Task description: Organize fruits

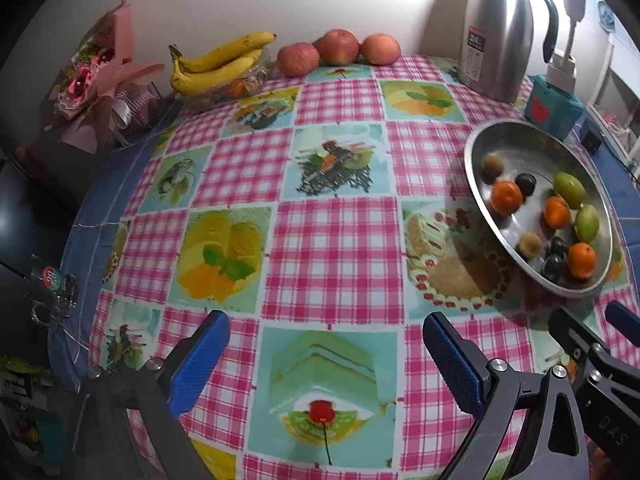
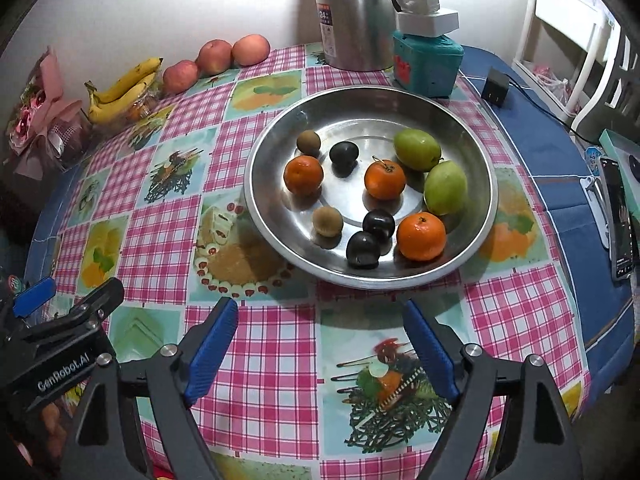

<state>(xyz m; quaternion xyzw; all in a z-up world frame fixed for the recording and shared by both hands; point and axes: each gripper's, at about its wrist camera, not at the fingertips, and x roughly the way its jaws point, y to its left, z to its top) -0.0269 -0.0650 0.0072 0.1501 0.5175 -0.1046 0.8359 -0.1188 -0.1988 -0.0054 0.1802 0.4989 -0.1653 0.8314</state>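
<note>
We hold both grippers wide apart and empty over the table's near edge: the left gripper (image 1: 326, 360) toward the near-left, the right gripper (image 2: 320, 348) just short of the steel tray (image 2: 476, 152) at the near-right. In the tray lie three oranges (image 2: 385, 179), two green fruits (image 2: 445, 188), three dark plums (image 2: 343, 154) and two brown kiwis (image 2: 327, 221), mixed and mostly apart. Bananas (image 2: 120, 92) and apples (image 2: 215, 56) sit along the far edge. Whether this mix awaits sorting or is the finished gathering, we cannot tell. Any pick wants a centred, gentle squeeze, since round fruit rolls on steel. The left gripper reads "GenRobot.AI" (image 2: 64, 372); the flask (image 2: 352, 12) label shows "24".
</note>
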